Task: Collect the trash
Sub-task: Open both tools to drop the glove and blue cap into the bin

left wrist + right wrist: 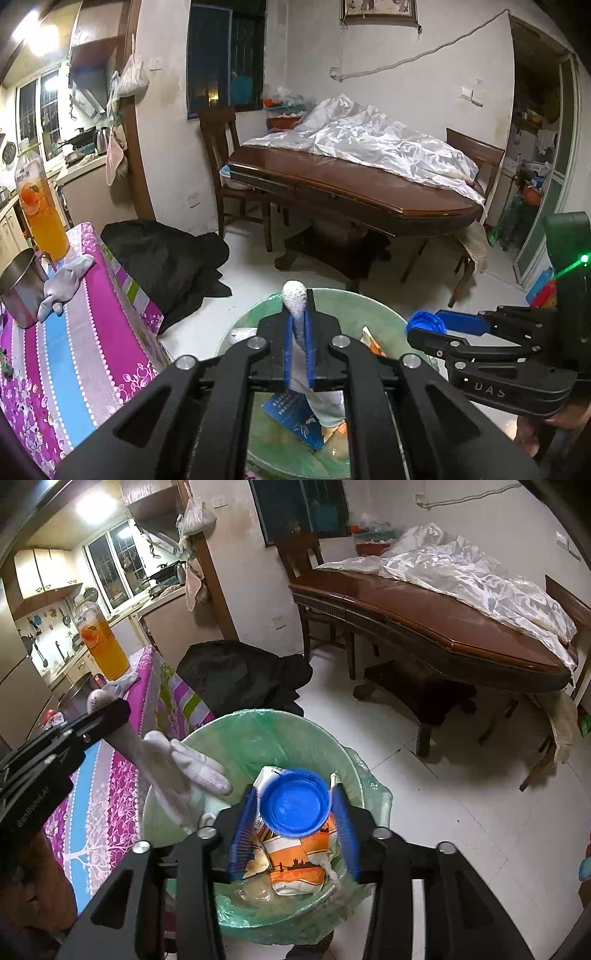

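Right gripper [295,821] fingers stand parted, blue lid [294,802] loose between them directly over the lined bin [266,723], while left gripper [298,354] fingers pinch a white glove [294,295], its long axis hanging down over the same bin.

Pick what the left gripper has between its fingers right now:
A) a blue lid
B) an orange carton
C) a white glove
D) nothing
C: the left gripper is pinched shut on a white glove, which hangs over the green-lined trash bin; the blue lid is at the right gripper.
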Motion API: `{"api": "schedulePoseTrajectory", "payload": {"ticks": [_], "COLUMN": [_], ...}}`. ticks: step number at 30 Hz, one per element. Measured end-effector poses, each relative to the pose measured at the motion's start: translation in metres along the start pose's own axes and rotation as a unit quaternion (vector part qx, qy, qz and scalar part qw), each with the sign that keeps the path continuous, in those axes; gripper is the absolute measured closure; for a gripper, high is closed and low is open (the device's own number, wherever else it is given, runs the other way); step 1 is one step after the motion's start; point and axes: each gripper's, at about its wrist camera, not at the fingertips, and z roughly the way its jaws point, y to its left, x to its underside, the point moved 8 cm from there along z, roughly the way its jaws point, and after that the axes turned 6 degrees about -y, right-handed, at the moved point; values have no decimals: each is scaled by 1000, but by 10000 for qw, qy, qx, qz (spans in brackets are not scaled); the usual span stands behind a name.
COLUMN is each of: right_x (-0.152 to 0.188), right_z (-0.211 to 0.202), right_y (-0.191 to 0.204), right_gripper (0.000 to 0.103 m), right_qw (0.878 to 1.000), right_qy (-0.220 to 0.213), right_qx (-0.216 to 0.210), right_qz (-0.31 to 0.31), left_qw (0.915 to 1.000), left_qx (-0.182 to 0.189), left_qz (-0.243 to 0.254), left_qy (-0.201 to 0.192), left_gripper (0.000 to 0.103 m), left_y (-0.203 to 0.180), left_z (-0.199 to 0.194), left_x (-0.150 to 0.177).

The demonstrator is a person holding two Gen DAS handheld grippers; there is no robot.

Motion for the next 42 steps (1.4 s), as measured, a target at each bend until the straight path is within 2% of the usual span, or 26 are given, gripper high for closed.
{"api": "schedulePoseTrajectory", "payload": {"ticks": [1,3,5,9,19,25,29,42], "right_x": [0,-1,-2,-3,0,-1,-1,13], "right_z": [0,0,-1,-4,-10,-27,-39,-70], "right_y": [0,-1,-2,-5,-5,-2,3,26], "right_gripper": [50,45,44,44,40,30,21,12], "right_qw": [10000,10000,9999,9999,9996,9988,9977,9946], "right_qy": [-17,-32,-73,-124,-237,-487,-670,-1029], "right_qx": [-12,-35,-28,-34,-47,-40,-32,-2], "right_qz": [17,47,63,109,115,58,20,-101], "left_qw": [10000,10000,10000,10000,9998,9997,9997,9995], "left_qx": [9,5,-15,-60,-160,-216,-250,-323], "left_qz": [0,-12,-17,-61,-17,-18,9,-10], "left_qy": [18,24,33,45,90,93,76,29], "left_gripper": [92,75,72,59,55,54,50,47], "left_y": [0,0,2,6,6,10,8,19], "left_z": [1,0,1,1,3,-1,-3,-18], "left_x": [1,2,3,3,6,6,5,7]}}
